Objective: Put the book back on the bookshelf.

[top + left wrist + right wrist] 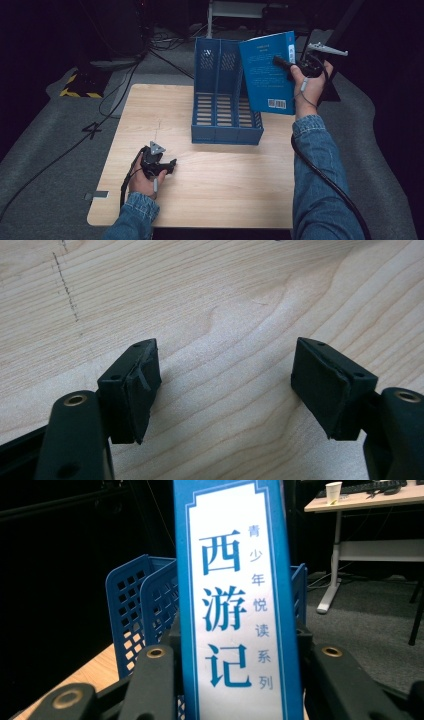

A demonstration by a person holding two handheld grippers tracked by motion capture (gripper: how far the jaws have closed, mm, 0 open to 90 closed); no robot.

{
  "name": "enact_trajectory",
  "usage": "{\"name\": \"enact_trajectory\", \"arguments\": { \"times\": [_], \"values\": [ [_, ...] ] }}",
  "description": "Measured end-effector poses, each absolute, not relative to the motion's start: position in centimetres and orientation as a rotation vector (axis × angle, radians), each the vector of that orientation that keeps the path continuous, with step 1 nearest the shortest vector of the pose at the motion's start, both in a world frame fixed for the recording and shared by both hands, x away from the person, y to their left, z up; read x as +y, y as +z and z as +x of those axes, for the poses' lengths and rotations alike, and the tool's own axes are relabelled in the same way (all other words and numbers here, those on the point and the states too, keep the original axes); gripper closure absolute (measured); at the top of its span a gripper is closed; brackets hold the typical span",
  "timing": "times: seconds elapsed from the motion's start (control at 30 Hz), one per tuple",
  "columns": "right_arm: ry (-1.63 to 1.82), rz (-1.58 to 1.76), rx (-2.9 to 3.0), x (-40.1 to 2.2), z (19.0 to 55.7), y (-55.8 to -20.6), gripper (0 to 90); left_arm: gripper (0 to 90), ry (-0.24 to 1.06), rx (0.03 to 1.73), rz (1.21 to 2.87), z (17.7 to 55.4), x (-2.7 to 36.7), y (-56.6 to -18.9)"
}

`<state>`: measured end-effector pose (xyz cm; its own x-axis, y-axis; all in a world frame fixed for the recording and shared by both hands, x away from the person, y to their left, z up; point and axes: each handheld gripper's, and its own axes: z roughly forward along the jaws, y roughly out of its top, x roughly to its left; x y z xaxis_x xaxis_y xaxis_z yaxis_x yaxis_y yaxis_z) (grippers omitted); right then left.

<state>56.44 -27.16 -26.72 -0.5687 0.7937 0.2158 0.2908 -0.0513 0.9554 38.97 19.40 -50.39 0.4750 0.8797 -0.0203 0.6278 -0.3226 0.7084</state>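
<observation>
Book (267, 72), blue cover, held in air over right end of blue file rack (220, 100), far side of wooden table (210, 195). Right gripper (280, 62) clamped on book at spine edge (white spine label with blue characters fills its view), barcode at lower corner. Left gripper (167, 165) resting low at near left of table, jaws spread wide, nothing between them.

I see the table (210, 185) has a pale wood top, smooth, with clear grain. The file rack (226, 131) looks like hard blue plastic with slotted walls. The book (235, 605) has a glossy paper cover (blue and white). My left gripper (225, 390) has matt black pads (137, 390), a little rough.
</observation>
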Motion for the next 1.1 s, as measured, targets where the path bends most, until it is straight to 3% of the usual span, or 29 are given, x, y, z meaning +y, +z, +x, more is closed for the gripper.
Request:
{"name": "enact_trajectory", "arguments": {
  "times": [0.3,0.53,0.83,1.1],
  "values": [
    [1.849,1.145,1.8,-27.6,55.8,-26.4,61.7,28.2,0.493,1.243,2.065,39.0,19.4,-50.4],
    [1.988,1.209,1.719,-28.5,57.3,-28.6,61.7,28.5,0.495,1.243,2.066,39.0,19.3,-50.4],
    [1.844,1.257,1.69,-29.5,57.2,-29.0,61.7,28.5,0.493,1.239,2.072,39.0,19.4,-50.4],
    [1.742,1.243,1.703,-26.7,57.2,-28.5,61.6,28.5,0.493,1.237,2.075,39.0,19.4,-50.4]
  ]
}}
